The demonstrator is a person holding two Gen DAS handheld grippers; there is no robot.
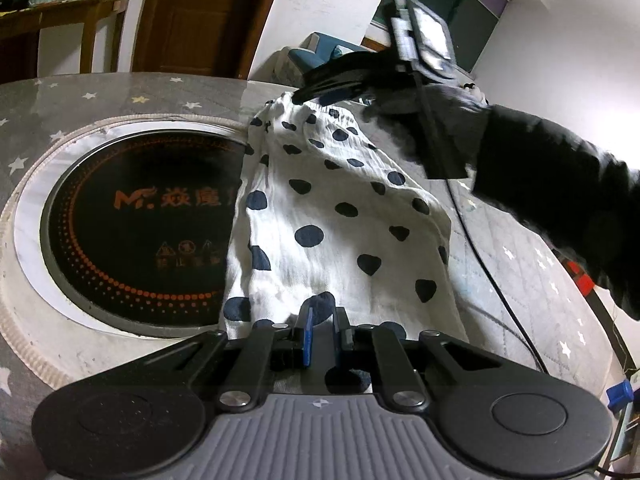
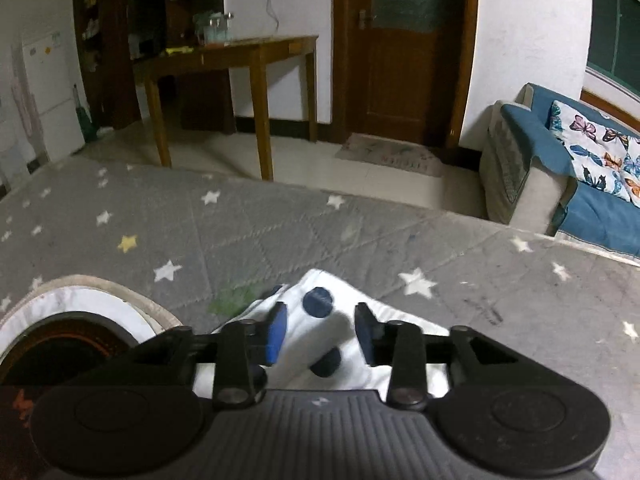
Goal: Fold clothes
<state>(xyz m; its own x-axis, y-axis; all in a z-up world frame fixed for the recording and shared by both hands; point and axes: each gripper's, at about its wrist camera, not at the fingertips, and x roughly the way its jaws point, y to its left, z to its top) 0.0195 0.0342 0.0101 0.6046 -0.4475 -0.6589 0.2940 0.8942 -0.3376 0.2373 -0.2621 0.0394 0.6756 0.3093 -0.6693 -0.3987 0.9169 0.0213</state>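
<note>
A white garment with dark navy polka dots [image 1: 336,208] lies stretched along the worktop [image 1: 520,264], which is covered by a grey quilted cloth printed with white and yellow stars. The garment runs from the near edge of the left wrist view up toward the far side, its left border overlapping the round black induction cooktop [image 1: 136,220] set into the worktop, ringed in white and marked with orange dots and lettering.

The left gripper [image 1: 323,334] sits at the near end of the garment with its blue-padded fingers drawn almost together, pinching a raised fold of the dotted fabric between them.

At the far end, the right gripper [image 1: 316,94] reaches the gathered edge of the garment, carried by a gloved hand [image 1: 440,120] in a black sleeve [image 1: 560,184]. In its own view the right gripper [image 2: 320,336] has its jaws spread, with a peak of the white dotted fabric standing in the gap; the blue pads [image 2: 277,332] seem to stand clear of the cloth on both sides, though the blur makes that hard to confirm.

Beyond the worktop stand a wooden table [image 2: 240,52], a brown door [image 2: 404,52] and a blue sofa [image 2: 560,160] with a butterfly-print cushion [image 2: 600,152].
</note>
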